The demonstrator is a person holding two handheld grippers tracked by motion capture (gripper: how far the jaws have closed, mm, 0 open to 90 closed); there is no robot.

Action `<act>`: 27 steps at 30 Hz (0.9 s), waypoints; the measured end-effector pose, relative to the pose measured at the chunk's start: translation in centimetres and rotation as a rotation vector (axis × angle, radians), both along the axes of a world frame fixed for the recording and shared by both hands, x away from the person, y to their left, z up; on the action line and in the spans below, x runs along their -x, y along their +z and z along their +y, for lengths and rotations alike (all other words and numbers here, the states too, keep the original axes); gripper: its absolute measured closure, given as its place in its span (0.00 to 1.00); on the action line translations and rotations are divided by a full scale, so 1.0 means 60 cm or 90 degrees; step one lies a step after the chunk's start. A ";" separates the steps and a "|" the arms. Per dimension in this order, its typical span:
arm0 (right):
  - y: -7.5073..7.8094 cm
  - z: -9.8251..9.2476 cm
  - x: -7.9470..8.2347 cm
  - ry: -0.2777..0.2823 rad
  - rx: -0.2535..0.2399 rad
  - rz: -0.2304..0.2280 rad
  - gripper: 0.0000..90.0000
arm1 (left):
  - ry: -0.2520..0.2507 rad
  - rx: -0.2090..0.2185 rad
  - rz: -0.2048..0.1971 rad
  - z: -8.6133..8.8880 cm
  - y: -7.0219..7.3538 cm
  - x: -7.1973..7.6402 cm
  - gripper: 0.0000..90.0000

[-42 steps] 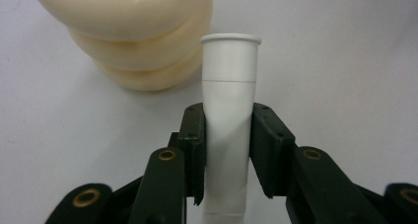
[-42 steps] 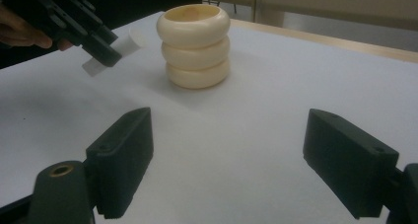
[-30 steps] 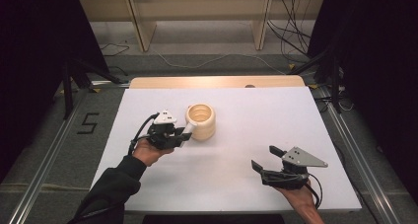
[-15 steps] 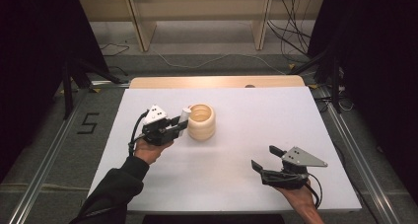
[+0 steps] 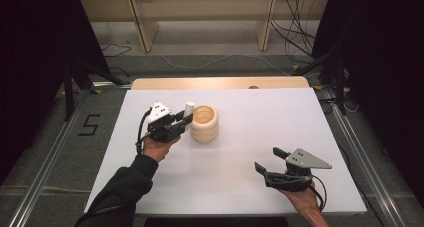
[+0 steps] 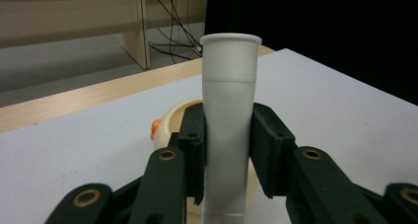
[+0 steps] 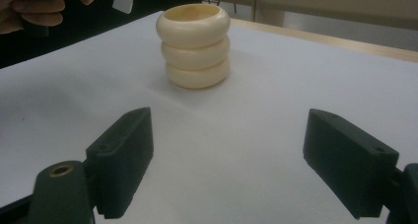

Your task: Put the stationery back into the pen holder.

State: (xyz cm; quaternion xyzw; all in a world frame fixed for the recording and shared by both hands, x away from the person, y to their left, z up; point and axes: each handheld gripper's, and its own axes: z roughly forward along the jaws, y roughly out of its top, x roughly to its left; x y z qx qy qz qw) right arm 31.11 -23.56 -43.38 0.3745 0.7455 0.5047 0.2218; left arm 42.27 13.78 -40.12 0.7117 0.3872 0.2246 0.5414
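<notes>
The left gripper (image 5: 186, 118) is clamped on a white tube (image 6: 229, 120), held upright just beside the ribbed cream holder (image 5: 204, 123), at the holder's 9 o'clock in the high view. The right gripper (image 5: 267, 158) rests with its jaws spread wide and nothing between them, well apart at the holder's 5 o'clock on the white table (image 5: 250, 187). Judged risks: the pads grip the tube low on its body, so it could pivot or slip if tilted; the tube's lower end could catch the holder's rim and tip or slide the unsecured holder, since the right gripper does not brace it. The left gripper view shows pad contact on both sides of the tube, its flared lip, and a small orange item (image 6: 155, 128) at the holder's edge. The right gripper view shows the holder's (image 7: 195, 44) three stacked rings and open mouth, which the tube hides in the left gripper view.
</notes>
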 end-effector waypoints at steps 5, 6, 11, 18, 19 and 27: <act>0.000 0.000 0.000 0.000 0.000 0.000 0.22 | 0.008 0.007 -0.014 -0.006 0.004 -0.009 0.76; 0.000 0.000 0.000 0.000 0.000 0.000 0.22 | 0.007 0.007 -0.013 -0.007 0.005 -0.010 0.76; 0.000 0.000 0.000 0.001 0.000 -0.001 0.22 | 0.014 0.012 -0.025 -0.012 0.007 -0.018 0.76; 0.000 0.000 0.000 0.001 0.000 -0.001 0.22 | 0.019 0.018 -0.028 -0.018 0.007 -0.029 0.76; 0.000 0.000 0.000 0.001 0.000 -0.001 0.22 | 0.018 0.020 -0.028 -0.019 0.007 -0.031 0.76; 0.000 0.000 0.000 0.002 -0.001 0.000 0.22 | 0.018 0.025 -0.032 -0.027 0.009 -0.040 0.76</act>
